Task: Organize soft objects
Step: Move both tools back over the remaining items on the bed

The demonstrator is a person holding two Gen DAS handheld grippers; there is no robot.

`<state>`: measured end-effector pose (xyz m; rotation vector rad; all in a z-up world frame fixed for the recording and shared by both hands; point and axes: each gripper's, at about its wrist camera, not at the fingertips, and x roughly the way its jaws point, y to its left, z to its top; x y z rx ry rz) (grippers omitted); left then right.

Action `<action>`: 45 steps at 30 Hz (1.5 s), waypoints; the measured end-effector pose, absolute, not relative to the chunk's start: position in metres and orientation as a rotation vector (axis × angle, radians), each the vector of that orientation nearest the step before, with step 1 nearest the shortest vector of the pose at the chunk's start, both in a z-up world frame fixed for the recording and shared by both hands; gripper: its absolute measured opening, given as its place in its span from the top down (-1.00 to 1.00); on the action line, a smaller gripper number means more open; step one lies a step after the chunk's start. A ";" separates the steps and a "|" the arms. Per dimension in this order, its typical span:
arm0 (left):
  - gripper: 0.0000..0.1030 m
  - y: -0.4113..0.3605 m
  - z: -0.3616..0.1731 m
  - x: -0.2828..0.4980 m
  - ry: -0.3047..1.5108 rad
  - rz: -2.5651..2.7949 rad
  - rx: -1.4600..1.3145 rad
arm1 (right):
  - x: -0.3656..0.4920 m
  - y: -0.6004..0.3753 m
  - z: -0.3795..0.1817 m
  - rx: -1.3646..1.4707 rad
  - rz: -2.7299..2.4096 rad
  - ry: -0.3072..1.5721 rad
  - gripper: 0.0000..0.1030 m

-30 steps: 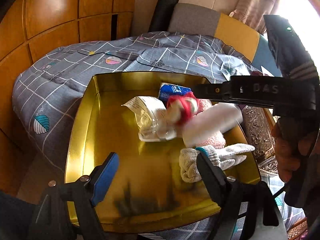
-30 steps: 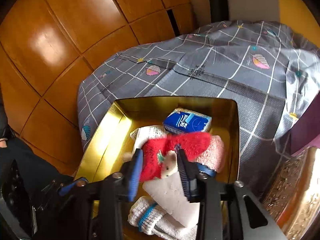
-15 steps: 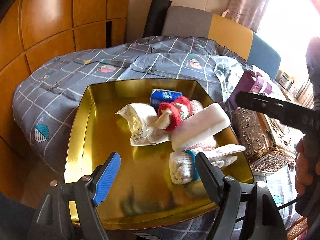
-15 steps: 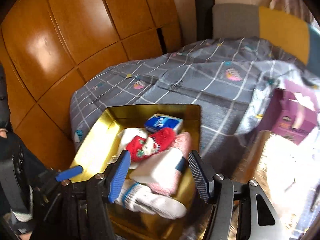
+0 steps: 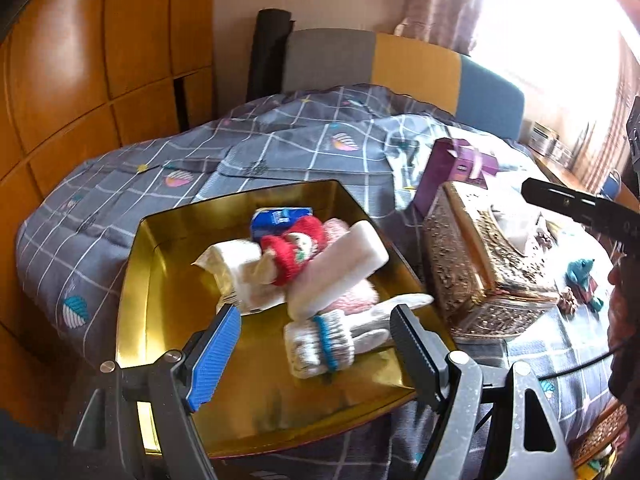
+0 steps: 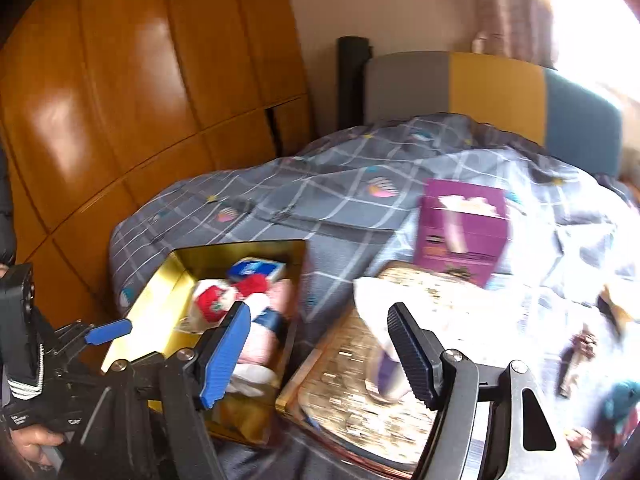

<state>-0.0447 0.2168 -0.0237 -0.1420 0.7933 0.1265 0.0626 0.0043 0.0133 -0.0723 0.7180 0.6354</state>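
The bed (image 5: 280,152), under its grey checked quilt, carries everything here. On it lies the shallow gold metal tray (image 5: 160,320), and the soft things are now piled at its far side. A second ago the right tool (image 6: 316,344) was clamped on the red-and-white knitted plush toy (image 5: 294,246) above the tray. That toy now rests on the heap, against the white foam block (image 5: 340,264). The right tool has swung away towards the ornate gold box (image 6: 360,392), its jaws opening with nothing between them. So that piece looks delivered, and the next pick probably lies to the right.

The left tool (image 5: 316,352) hangs over the near edge of the tray, jaws apart and empty, in front of the white knitted gloves with blue cuffs (image 5: 324,344).

The gold box and the purple carton (image 6: 460,232) stand between the tray and the small teal plush toy (image 5: 582,274), which lies on the quilt well apart, likely awaiting collection. Reaching it means going round or over the box.
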 end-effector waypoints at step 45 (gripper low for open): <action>-0.38 0.000 0.014 -0.007 0.750 -0.442 0.189 | 0.089 -0.364 -0.051 0.594 -0.256 0.838 -0.61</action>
